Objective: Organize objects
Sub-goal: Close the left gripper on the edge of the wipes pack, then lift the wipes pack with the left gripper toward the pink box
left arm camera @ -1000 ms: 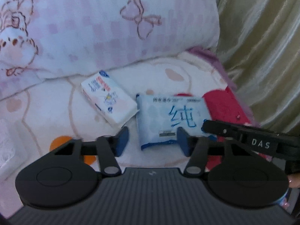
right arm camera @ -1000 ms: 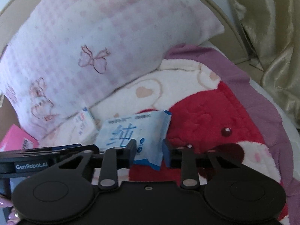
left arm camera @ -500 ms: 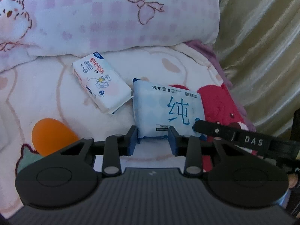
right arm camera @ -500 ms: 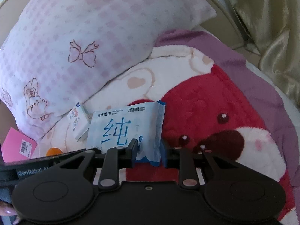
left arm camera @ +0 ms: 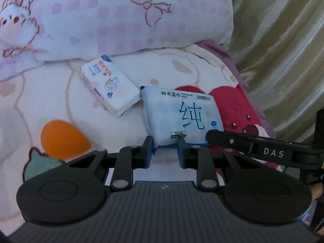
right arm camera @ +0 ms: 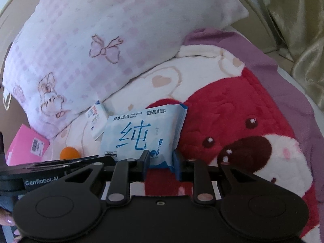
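- We see our left gripper [left arm camera: 165, 150] with its jaws drawn in on the near edge of the blue wet-wipes pack [left arm camera: 182, 117]; a second ago they stood wide apart short of it, so they have just been closing and the pack's bottom seam now sits pinched between the blue pads.
- Our right gripper [right arm camera: 161, 163] is clamped on the same pack [right arm camera: 141, 135] at its lower right corner, just as it was a second ago; that grip has not altered.
- The pack lies on the plush blanket [left arm camera: 60, 93], its far end tipped up a little, straddling the cream part and the red bear face [right arm camera: 243, 121]. In the left view the right gripper's finger shows as a black bar across the pack's right corner.
- The small white tissue packet [left arm camera: 109, 87] lies just beside the pack's upper left corner, under the edge of the pillow [left arm camera: 101, 20]; we cannot tell whether the two touch.
- A pink card [right arm camera: 26, 145] lies further left, clear of both grippers.
- We judge that with both grips now on, the pack is ready to be lifted or shifted; pulling unevenly could crumple the soft wrapper or nudge the tissue packet.
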`<state>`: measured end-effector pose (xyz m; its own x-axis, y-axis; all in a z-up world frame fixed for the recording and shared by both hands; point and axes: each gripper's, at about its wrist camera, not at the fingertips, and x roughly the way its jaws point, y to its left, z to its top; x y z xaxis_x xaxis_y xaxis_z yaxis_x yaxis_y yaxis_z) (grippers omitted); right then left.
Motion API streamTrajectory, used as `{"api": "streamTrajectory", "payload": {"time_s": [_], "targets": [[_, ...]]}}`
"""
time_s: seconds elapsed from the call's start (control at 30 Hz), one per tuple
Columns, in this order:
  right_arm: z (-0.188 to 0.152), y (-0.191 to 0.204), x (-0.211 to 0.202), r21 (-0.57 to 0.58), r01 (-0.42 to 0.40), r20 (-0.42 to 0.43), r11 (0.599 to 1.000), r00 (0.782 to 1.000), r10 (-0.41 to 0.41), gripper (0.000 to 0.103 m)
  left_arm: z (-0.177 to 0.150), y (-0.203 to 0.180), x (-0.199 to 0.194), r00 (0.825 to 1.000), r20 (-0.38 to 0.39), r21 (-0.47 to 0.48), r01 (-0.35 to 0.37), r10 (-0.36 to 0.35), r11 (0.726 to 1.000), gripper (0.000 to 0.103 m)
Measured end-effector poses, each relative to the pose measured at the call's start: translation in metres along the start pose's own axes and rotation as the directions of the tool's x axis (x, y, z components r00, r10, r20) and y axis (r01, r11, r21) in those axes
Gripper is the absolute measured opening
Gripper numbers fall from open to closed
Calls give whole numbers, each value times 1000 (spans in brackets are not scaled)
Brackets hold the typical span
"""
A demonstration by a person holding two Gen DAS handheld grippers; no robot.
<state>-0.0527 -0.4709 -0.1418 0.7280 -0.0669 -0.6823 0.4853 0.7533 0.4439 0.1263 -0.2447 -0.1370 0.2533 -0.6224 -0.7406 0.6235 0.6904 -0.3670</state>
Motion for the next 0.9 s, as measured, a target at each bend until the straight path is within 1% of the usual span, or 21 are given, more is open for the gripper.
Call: {"api": "streamTrajectory", "payload": {"time_s": [0.1,0.2,0.27,0.33,0.37,0.43,0.47,0.53,0.57,0.63,0.73,0.8,0.9], "targets": [[-5,7,-7,-41,3,-18,999,1000,-4,28,-6,-1,-6,1000,-7,-2,-1,1,1000,24],[-14,17,-16,-79,-10,-42,997,999,6,28,-18,-7,-16,999,5,-11,-35,35,999,24],[-20,24,-22,-117,-1,-51,993,999,-5,28,-30,-10,-21,999,-15,-16,-44,44,999,24],[-23,26,-26,-142,9,-55,990,998,-17,28,-39,-11,-21,997,-59,-17,-46,45,999,24],[-23,26,-27,-143,9,-59,990,998,-17,28,-41,-13,-20,996,-75,-13,-52,51,999,24],[-21,21,-27,-112,7,-64,994,998,-14,31,-42,-13,-21,996,-72,-10,-55,54,998,24],[-20,19,-27,-96,7,-65,995,998,-14,31,-41,-12,-22,996,-71,-18,-55,54,998,24],[-19,14,-27,-72,16,-57,997,998,-20,35,-37,-9,-22,996,-79,-41,-55,51,998,25],[-18,12,-28,-61,15,-52,998,998,-18,35,-35,-7,-21,995,-83,-54,-60,55,997,27],[-16,9,-27,-41,12,-49,999,999,-14,35,-32,-4,-17,994,-89,-67,-67,61,995,27],[-14,9,-22,-44,24,-38,999,999,-25,35,-30,0,-14,994,-91,-85,-63,55,994,27],[-13,9,-21,-44,26,-34,999,999,-28,35,-31,-1,-16,994,-91,-80,-64,56,995,27],[-12,12,-20,-56,39,-24,998,999,-40,35,-31,-3,-21,991,-99,-46,-91,86,995,28]]}}
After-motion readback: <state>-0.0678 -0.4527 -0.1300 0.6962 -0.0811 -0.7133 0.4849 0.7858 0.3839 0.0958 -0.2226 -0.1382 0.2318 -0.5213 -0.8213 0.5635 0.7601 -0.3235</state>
